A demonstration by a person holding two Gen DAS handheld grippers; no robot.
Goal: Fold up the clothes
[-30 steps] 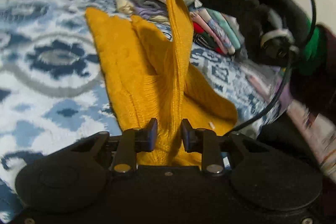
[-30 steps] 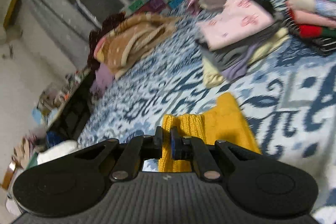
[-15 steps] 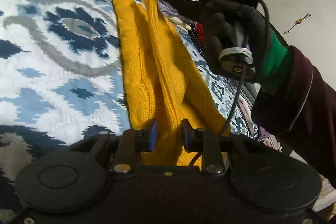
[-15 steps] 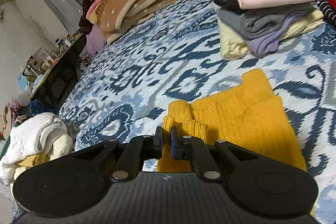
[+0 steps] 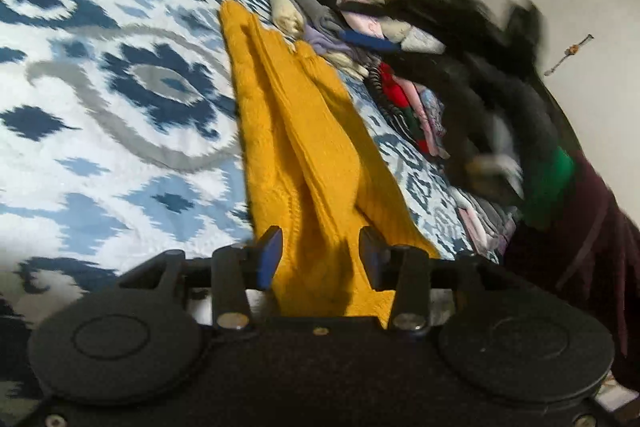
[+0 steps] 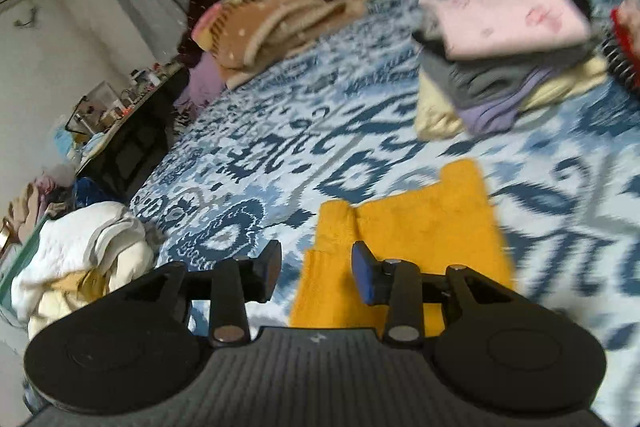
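The yellow knit (image 5: pixel 304 147) lies folded lengthwise on the bedspread (image 5: pixel 100 107) at frame centre, both the left gripper (image 5: pixel 319 251) and right gripper (image 6: pixel 316 267) spread apart and holding nothing, so a crosswise fold and stacking on the pile (image 6: pixel 500 67) at upper right seem left.

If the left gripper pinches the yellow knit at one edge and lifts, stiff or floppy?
Likely floppy: the yellow knit lies in soft ridges on the bedspread. Its thick ribbing suggests some weight, so it would probably sag. The left gripper is open around it.
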